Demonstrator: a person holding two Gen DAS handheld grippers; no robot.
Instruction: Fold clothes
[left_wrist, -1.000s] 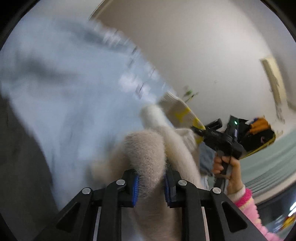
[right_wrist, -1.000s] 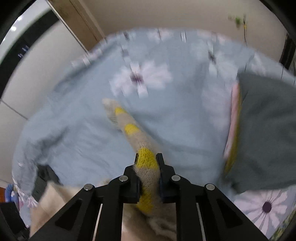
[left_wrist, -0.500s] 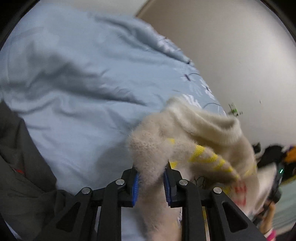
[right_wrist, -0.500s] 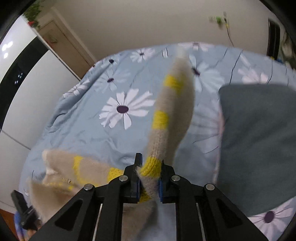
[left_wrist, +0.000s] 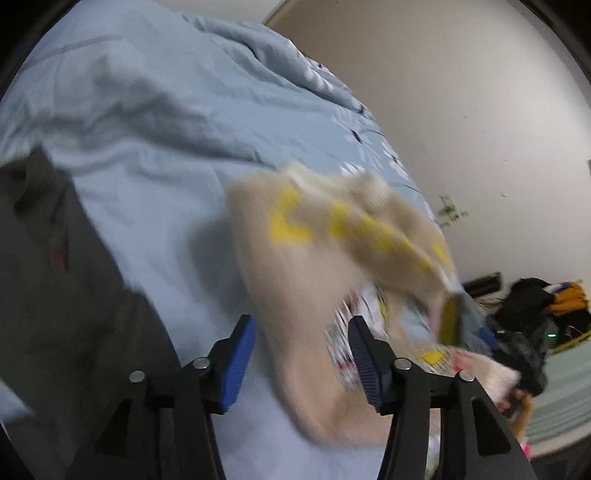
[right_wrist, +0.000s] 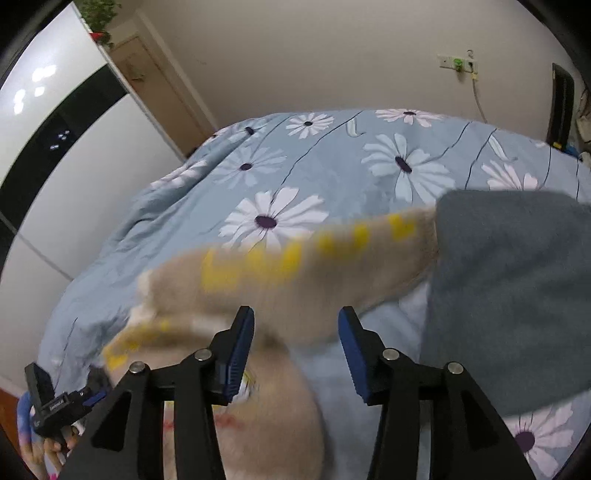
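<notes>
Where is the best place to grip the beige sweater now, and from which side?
Probably the yellow-striped sleeve, taken from above near its cuff with the right gripper. It stretches out long and narrow toward the grey garment, while the sweater body is bulky and motion-blurred.

Black tool arms, silver screws, ribbed blue pads.

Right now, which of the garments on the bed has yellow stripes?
The fuzzy beige knitted sweater, blurred between the open right gripper and the daisy bedspread. The folded grey-blue garment beside it is plain.
</notes>
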